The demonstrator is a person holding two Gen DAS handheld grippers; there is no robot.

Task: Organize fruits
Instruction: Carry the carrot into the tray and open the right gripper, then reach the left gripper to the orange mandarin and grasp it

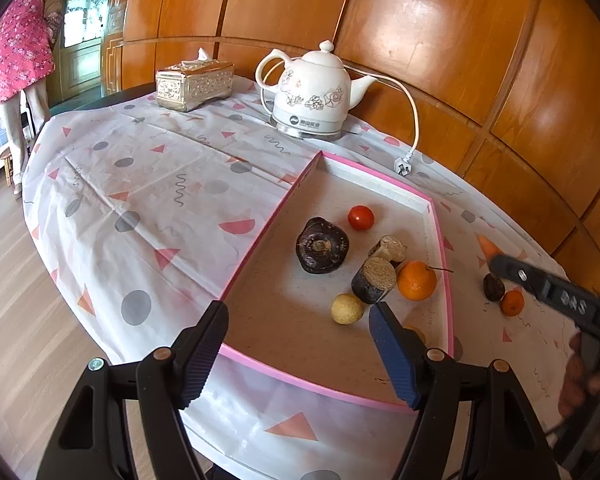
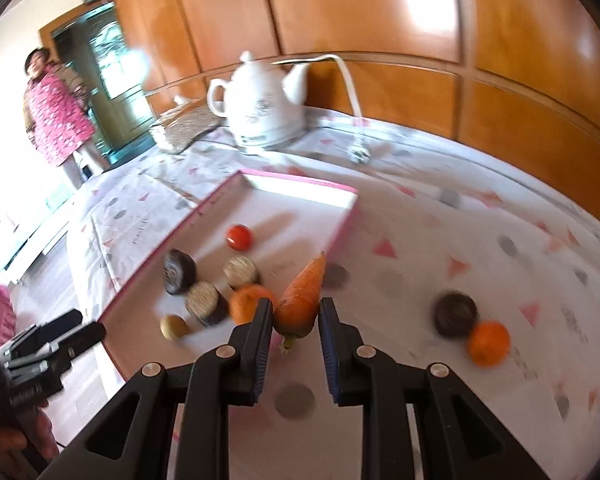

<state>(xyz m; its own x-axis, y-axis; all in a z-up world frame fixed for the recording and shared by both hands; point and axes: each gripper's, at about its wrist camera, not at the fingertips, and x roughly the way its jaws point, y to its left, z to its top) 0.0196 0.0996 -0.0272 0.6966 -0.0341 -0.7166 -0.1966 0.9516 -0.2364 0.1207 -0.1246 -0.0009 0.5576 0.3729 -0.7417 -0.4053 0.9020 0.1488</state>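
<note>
A pink-rimmed tray on the patterned tablecloth holds a red tomato, a dark purple fruit, two cut dark pieces, an orange and a yellow ball. My left gripper hangs open over the tray's near end, nothing between its fingers. My right gripper is shut on a carrot, tip pointing away, lifted beside the tray's right rim. The carrot also shows in the left wrist view. On the cloth right of the tray lie a dark fruit and a small orange.
A white electric kettle with its cord and loose plug stands behind the tray. A silver tissue box sits at the back left. Wooden panelling runs behind the table. A person in a pink dress stands far left.
</note>
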